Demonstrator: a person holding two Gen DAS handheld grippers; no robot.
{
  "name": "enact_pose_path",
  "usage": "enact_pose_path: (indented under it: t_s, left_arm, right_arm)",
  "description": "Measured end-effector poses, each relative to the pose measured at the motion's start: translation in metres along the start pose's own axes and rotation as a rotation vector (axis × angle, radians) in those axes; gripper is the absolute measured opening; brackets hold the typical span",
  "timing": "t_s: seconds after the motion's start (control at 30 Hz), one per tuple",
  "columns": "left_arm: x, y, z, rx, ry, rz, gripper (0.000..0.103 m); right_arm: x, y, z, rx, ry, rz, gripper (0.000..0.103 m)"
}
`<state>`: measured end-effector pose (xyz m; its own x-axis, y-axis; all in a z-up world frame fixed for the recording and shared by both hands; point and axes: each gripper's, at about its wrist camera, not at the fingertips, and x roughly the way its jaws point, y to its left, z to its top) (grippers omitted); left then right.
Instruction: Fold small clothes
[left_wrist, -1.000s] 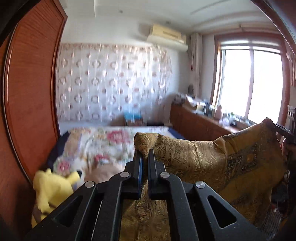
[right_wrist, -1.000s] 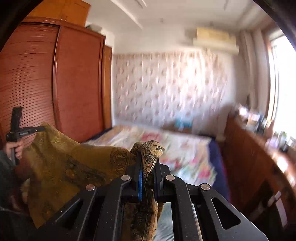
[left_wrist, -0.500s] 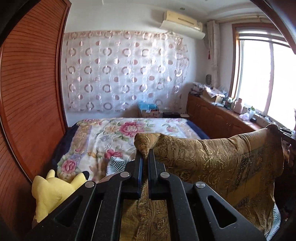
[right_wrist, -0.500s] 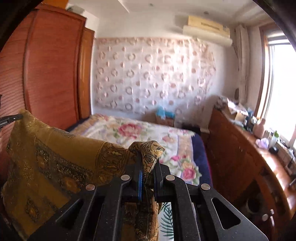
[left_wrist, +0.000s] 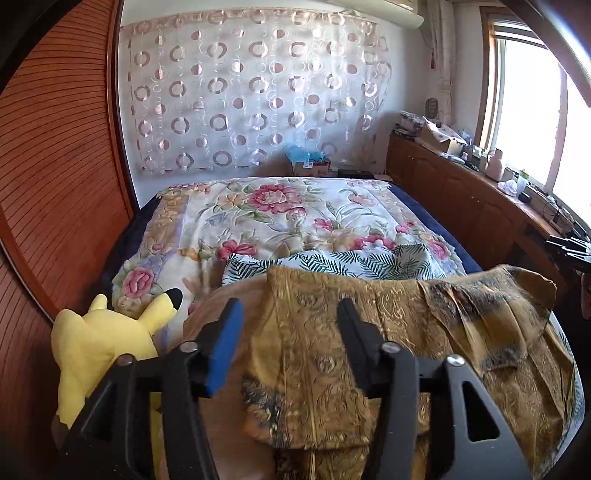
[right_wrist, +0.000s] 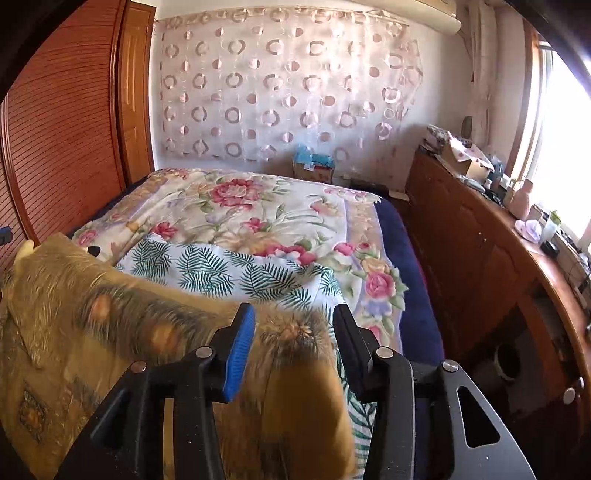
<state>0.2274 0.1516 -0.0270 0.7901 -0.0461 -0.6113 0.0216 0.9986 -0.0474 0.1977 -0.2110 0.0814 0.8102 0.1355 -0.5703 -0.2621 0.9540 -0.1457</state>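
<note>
Golden paisley cloth (left_wrist: 369, 332) drapes at the near end of the floral bed (left_wrist: 258, 214); left gripper (left_wrist: 288, 325) and right gripper (right_wrist: 293, 332) both gape wide, releasing it.

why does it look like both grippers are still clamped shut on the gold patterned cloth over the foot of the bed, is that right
Not quite. Both are open: the left gripper and right gripper have their jaws spread wide, as each wrist view shows. The gold patterned cloth lies released between and beyond the fingers. The rest holds: it is over the foot of the bed, partly over a fern-print cloth.
</note>
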Motion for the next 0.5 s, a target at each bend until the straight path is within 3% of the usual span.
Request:
enact_pose_path:
  t_s: [0.07, 0.23, 0.5]
  left_arm:
    - [-0.008, 0.000, -0.009, 0.003, 0.001, 0.003, 0.067]
    - [-0.019, 0.001, -0.027, -0.001, 0.001, -0.006, 0.069]
    - [-0.019, 0.005, -0.049, 0.001, 0.032, 0.006, 0.070]
  right_arm:
    - [-0.008, -0.001, -0.011, -0.004, 0.006, 0.013, 0.046]
    - [0.026, -0.026, -0.044, 0.007, 0.035, 0.029, 0.047]
    - [0.042, -0.042, -0.052, 0.029, 0.111, 0.011, 0.049]
